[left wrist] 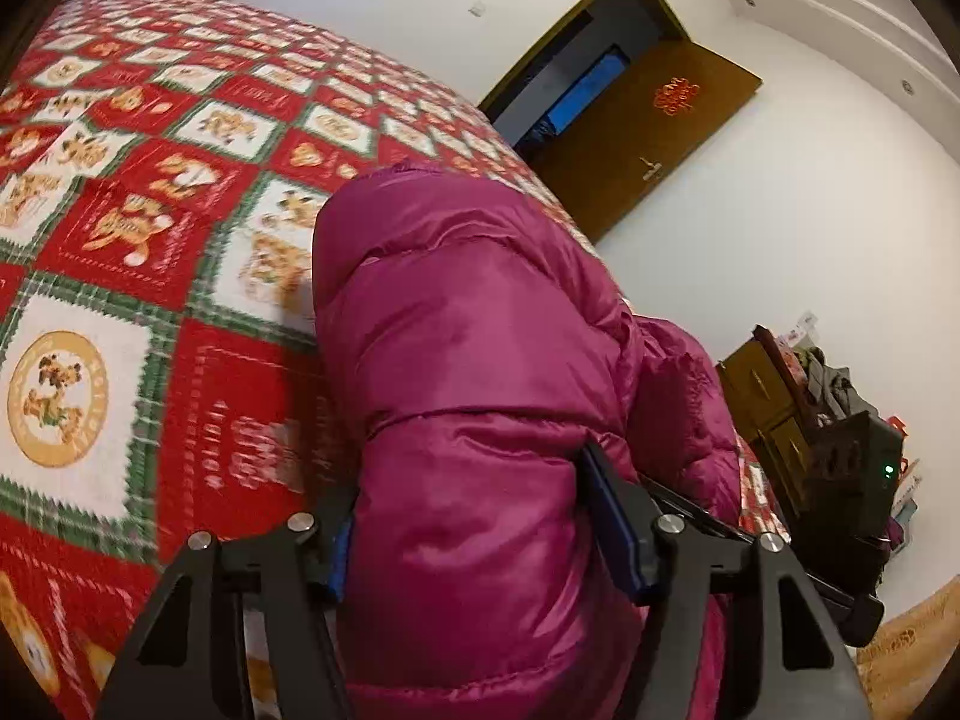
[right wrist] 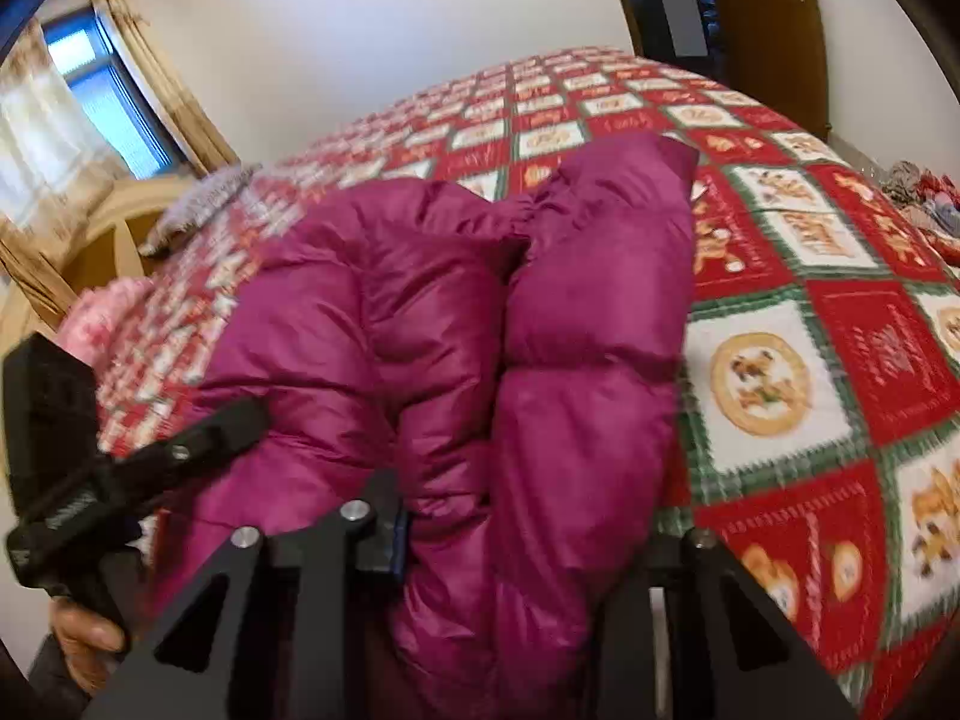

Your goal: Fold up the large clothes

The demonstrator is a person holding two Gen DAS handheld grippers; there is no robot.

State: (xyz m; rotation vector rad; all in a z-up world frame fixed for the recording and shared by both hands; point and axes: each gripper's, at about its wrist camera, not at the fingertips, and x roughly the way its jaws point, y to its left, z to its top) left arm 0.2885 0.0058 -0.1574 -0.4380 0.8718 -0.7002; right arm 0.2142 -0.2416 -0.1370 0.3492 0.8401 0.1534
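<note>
while both tongs, left tongs (left wrist: 486, 534) and right tongs (right wrist: 528, 546), grip the jacket (right wrist: 480, 330), its length runs straight ahead across the bed (right wrist: 780, 324).

Left gripper (left wrist: 489, 531), black 2-finger tool with blue pads: jaws part-closed, pads pressed into both sides of thick fold of puffy magenta down jacket (left wrist: 480, 324); pointing downward.

Right gripper (right wrist: 522, 531), same black build: jaws narrow, pinching bunched jacket fold; right finger mostly hidden by fabric.

Bare hand (right wrist: 84, 636) on left gripper's handle, low at left edge of right wrist view.
</note>
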